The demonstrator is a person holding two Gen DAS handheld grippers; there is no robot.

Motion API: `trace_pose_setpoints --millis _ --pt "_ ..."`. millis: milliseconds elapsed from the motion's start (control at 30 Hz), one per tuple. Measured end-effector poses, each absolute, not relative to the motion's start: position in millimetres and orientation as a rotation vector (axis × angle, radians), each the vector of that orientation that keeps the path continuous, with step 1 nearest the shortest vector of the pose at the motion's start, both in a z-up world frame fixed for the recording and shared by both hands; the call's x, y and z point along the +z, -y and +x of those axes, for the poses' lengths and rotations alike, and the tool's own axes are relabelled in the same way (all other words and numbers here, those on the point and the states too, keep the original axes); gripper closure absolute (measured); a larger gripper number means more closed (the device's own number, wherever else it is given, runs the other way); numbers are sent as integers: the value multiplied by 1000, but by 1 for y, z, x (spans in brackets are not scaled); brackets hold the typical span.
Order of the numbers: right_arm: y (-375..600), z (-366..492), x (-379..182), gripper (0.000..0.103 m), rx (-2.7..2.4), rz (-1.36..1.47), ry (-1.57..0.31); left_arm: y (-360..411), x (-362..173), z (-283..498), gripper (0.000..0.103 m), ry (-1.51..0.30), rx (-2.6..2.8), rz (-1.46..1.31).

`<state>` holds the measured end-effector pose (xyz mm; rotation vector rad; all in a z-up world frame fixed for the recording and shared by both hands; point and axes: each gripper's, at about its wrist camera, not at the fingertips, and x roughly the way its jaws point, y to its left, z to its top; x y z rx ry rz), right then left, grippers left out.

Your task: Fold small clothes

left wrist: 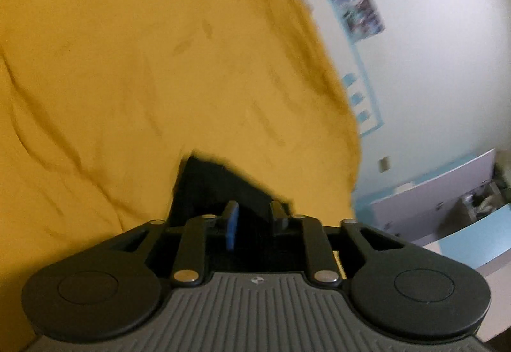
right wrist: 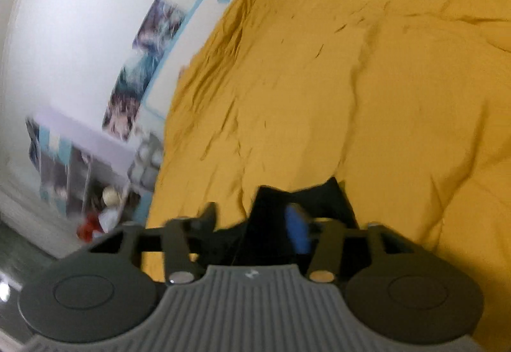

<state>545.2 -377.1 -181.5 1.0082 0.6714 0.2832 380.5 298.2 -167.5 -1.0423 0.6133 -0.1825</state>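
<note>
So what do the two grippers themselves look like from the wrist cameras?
Both match. The left gripper has a grey ribbed body with a small logo, two round black discs at the sides, black linkage arms on silver pins, and a blue pad on one of its black jaws. The right gripper is built the same.

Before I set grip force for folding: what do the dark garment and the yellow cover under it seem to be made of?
The dark garment looks like a soft matte fabric, black or navy; motion blur hides any weave, so that is a guess. The yellow cover looks like a matte woven cloth, cotton-like, creased with many fine wrinkles and puffed as if padded, perhaps a duvet.
</note>
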Motion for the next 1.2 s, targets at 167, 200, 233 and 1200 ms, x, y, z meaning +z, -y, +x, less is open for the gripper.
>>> trace_pose_setpoints --millis 167,200,233,1200 --pt "386 478 -155 39 407 979 -689 -289 -119 301 53 -578 -253 -897" --pt "387 461 -148 35 418 967 -706 -282 -113 293 53 -589 -259 -873" --pt "389 443 -142 35 421 944 -725 -272 -110 273 52 -603 -269 -854" --pt "366 367 -210 21 71 971 -846 -216 -196 223 44 -702 113 -1138"
